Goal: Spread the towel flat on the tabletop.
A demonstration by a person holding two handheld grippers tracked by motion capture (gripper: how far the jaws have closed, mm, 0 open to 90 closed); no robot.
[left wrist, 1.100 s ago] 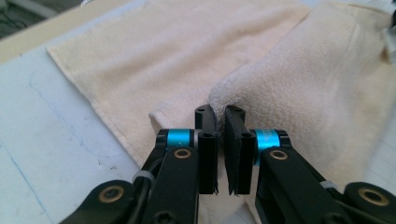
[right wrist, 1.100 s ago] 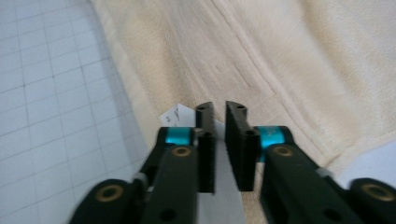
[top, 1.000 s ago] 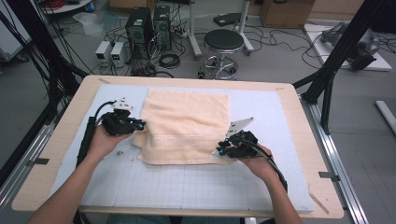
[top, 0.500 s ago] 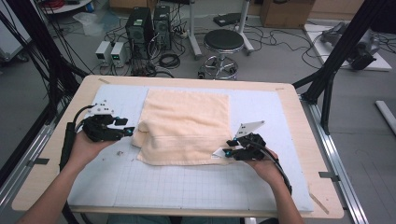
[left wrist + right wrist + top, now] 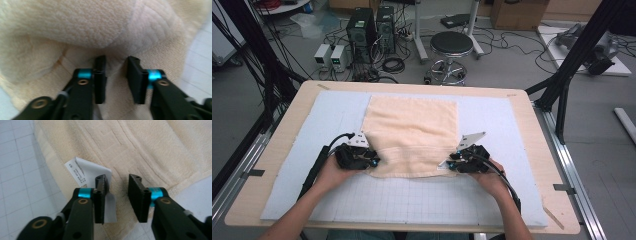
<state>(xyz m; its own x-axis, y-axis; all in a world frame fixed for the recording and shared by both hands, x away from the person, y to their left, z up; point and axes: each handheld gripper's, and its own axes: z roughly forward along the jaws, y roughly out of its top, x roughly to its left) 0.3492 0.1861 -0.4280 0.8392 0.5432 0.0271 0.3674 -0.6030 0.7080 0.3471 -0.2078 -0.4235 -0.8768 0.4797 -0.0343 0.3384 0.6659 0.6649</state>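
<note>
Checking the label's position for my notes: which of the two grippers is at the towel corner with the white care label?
The right gripper: the white care label lies by its jaws on the towel. The left gripper has plain towel folds before it.

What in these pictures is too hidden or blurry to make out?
- Print on the white label: too small to read in the right gripper view.
- Whether the left tongs pinch the towel: the left gripper view is blurred, with a gap between the pads.
- Towel's near corners in the high view: covered by both tongs, left and right.
- The person's arms: cut off by the bottom edge.
</note>
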